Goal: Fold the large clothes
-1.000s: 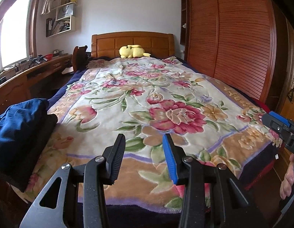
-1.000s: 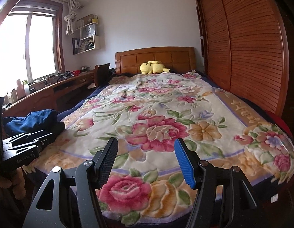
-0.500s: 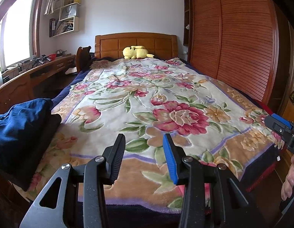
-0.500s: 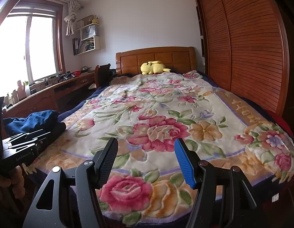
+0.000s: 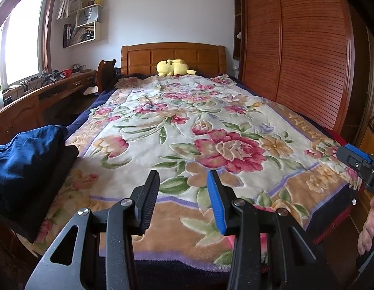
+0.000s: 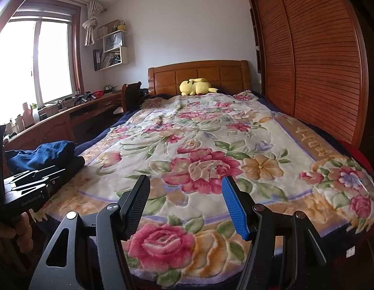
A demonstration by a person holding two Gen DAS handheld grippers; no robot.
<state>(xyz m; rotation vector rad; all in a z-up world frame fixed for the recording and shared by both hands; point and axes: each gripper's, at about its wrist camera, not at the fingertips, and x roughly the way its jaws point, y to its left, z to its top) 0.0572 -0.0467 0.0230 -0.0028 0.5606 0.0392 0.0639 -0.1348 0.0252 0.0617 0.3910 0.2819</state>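
A dark blue garment (image 5: 20,154) lies bunched on top of a black garment (image 5: 54,183) at the bed's near left corner; both also show in the right wrist view (image 6: 44,154). My left gripper (image 5: 183,199) is open and empty, held above the foot of the bed. My right gripper (image 6: 185,204) is open and empty, also above the foot of the bed. Each gripper shows at the edge of the other's view: the right one (image 5: 356,164) and the left one (image 6: 30,188).
A floral blanket (image 5: 199,125) covers the bed. A yellow plush toy (image 5: 172,67) lies by the wooden headboard (image 5: 172,55). A slatted wooden wardrobe (image 5: 295,48) runs along the right side. A desk (image 6: 66,118) and chair (image 6: 131,94) stand at the left, under a window.
Both grippers have drawn back and tilted up a little, so the bed sits lower in view. The clothes have not moved. Both grippers stay open.
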